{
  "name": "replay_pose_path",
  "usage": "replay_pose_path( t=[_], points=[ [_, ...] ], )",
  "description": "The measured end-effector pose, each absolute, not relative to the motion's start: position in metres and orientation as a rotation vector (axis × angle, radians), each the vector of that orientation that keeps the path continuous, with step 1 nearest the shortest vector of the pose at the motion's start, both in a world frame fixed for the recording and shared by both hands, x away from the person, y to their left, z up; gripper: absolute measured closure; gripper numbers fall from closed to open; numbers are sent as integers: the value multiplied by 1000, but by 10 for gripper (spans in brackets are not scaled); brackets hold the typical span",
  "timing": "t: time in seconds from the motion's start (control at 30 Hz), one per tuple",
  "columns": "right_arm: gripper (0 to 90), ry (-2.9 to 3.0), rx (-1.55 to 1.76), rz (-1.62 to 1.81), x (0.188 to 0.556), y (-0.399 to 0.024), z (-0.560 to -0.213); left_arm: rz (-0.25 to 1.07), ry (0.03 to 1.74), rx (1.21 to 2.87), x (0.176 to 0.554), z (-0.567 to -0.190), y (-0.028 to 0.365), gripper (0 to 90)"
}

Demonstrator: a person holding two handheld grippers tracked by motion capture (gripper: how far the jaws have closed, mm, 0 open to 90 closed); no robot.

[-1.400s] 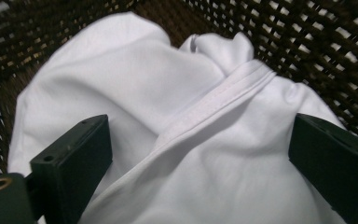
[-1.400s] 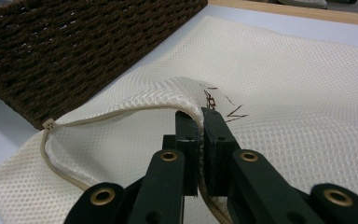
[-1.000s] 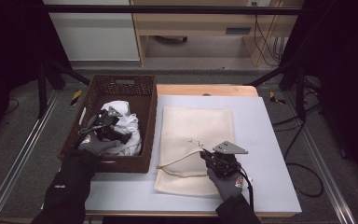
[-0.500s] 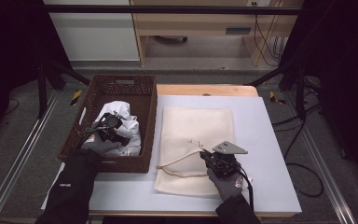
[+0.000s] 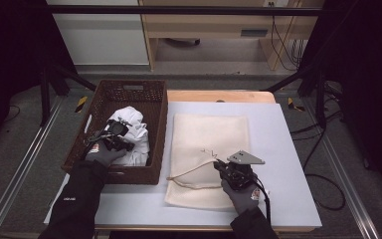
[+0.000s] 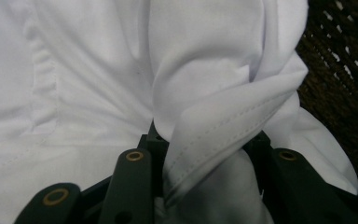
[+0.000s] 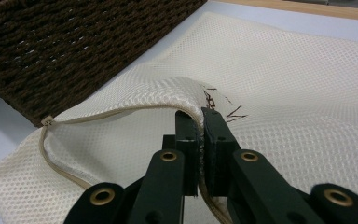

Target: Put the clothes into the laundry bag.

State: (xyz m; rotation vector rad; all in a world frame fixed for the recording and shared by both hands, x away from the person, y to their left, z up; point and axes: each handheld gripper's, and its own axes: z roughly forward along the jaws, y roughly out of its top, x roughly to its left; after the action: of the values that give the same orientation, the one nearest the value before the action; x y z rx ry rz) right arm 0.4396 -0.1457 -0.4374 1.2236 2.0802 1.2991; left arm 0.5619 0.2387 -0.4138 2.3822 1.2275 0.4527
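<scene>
Left hand-held gripper (image 5: 113, 135) jaws just closing around a fold of crumpled white cotton garment (image 6: 205, 116) in the brown wicker basket (image 5: 156, 124) at the surface's left edge; the thin fold could be dropped. Right hand-held gripper (image 7: 200, 135) is clamped on the cream mesh laundry bag (image 7: 307, 74) mouth mid-surface; that hem may slip, shutting it.

white garment (image 6: 88, 93): smooth matt woven cloth with stitched hems, lying in the basket | basket (image 5: 129, 92): rough dark-brown wicker weave | laundry bag (image 7: 307, 84): cream mesh cloth, finely pitted, lying beside the basket | zipper (image 7: 58, 165): beige tape | table (image 5: 288, 164): showing smooth, matt and pale
</scene>
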Motion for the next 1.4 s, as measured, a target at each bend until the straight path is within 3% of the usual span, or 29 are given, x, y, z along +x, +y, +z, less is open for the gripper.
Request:
replay_pose_path(
  t=[0.67, 1.4],
  points=[
    [865, 2073, 1233, 1301, 440, -147, -438, 615, 1131, 1980, 541, -386, 258, 692],
    [868, 2068, 1240, 1300, 440, -148, -438, 696, 1093, 1807, 524, -355, 258, 690]
  ],
)
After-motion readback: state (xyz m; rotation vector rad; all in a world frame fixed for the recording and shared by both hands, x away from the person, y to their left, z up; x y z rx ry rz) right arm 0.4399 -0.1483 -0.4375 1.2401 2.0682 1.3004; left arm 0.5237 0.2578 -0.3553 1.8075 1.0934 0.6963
